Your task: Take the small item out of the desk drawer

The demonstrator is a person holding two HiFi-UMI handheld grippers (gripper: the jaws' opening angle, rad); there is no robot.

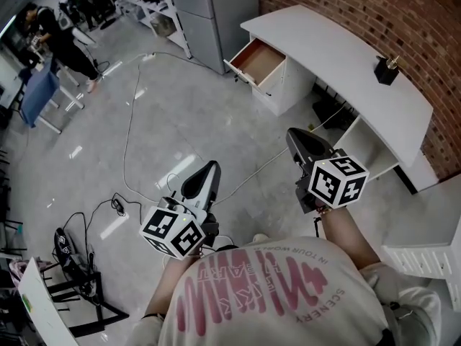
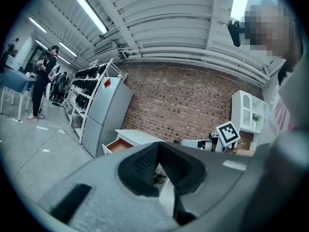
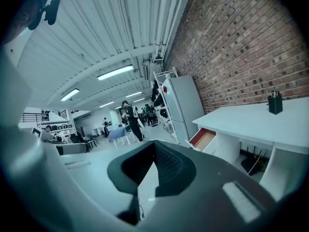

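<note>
A white desk [image 1: 338, 56] stands against the brick wall. Its left drawer [image 1: 258, 61] is pulled open and shows a brown inside; no small item shows in it. The same drawer [image 2: 117, 145] appears far ahead in the left gripper view, and the drawer [image 3: 203, 138] also in the right gripper view. My left gripper [image 1: 211, 167] is held over the floor, well short of the desk, jaws together and empty. My right gripper [image 1: 294, 135] is nearer the desk, also shut and empty. Both point roughly level toward the desk.
A small black object [image 1: 387, 69] stands on the desk top. A tall grey cabinet [image 1: 216, 13] is left of the drawer. Cables [image 1: 131, 128] trail over the grey floor, and a stand [image 1: 72, 265] sits lower left. A person [image 1: 61, 38] stands far off.
</note>
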